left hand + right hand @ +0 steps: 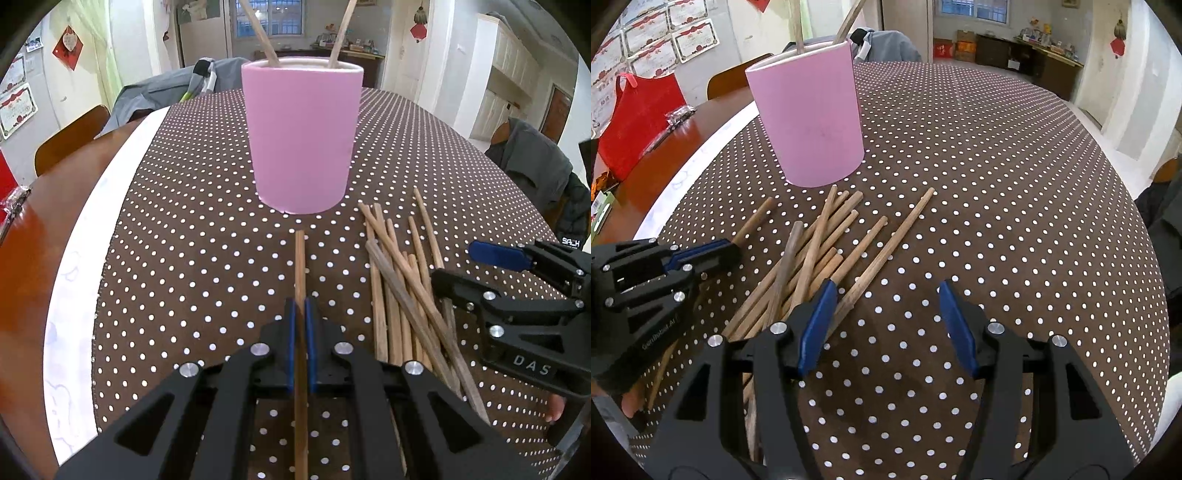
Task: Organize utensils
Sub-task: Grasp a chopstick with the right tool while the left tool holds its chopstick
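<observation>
A pink cup (pixel 302 136) stands on the dotted tablecloth with two chopsticks (pixel 341 33) leaning in it; it also shows in the right wrist view (pixel 809 114). My left gripper (pixel 300 314) is shut on a single wooden chopstick (pixel 300 266) that points toward the cup. A pile of several chopsticks (pixel 402 280) lies to its right, also in the right wrist view (pixel 820 251). My right gripper (pixel 886 295) is open and empty, just right of the pile, and shows in the left wrist view (pixel 491 266). The left gripper (pixel 713 251) appears at the left of the right wrist view.
A brown dotted tablecloth (pixel 997 206) covers a round table with a white rim (pixel 85 258). A red bag (pixel 635 122) sits on the wooden table at the left. Chairs with grey jackets (pixel 535 166) stand around the table.
</observation>
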Demonstrator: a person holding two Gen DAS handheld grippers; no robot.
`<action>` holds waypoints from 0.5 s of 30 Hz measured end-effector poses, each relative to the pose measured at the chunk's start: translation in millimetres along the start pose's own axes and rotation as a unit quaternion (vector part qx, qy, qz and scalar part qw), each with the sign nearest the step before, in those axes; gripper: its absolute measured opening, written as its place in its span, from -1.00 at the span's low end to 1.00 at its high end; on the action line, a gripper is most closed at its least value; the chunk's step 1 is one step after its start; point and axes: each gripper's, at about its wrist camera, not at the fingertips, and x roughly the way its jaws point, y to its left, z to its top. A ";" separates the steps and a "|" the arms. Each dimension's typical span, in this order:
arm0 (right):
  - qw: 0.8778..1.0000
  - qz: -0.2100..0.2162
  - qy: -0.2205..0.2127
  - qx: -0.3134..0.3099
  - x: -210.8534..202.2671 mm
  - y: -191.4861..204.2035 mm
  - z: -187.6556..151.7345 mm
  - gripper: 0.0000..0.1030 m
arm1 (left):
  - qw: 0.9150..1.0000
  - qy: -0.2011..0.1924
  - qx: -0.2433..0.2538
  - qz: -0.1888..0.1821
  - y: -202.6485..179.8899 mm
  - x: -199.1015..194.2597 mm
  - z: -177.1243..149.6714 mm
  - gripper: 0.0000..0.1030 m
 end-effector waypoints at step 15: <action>0.996 0.018 0.076 -0.046 4.6 -16.6 23.7 -0.47 | 1.000 0.014 -0.016 -0.009 6.3 3.8 6.4 -0.88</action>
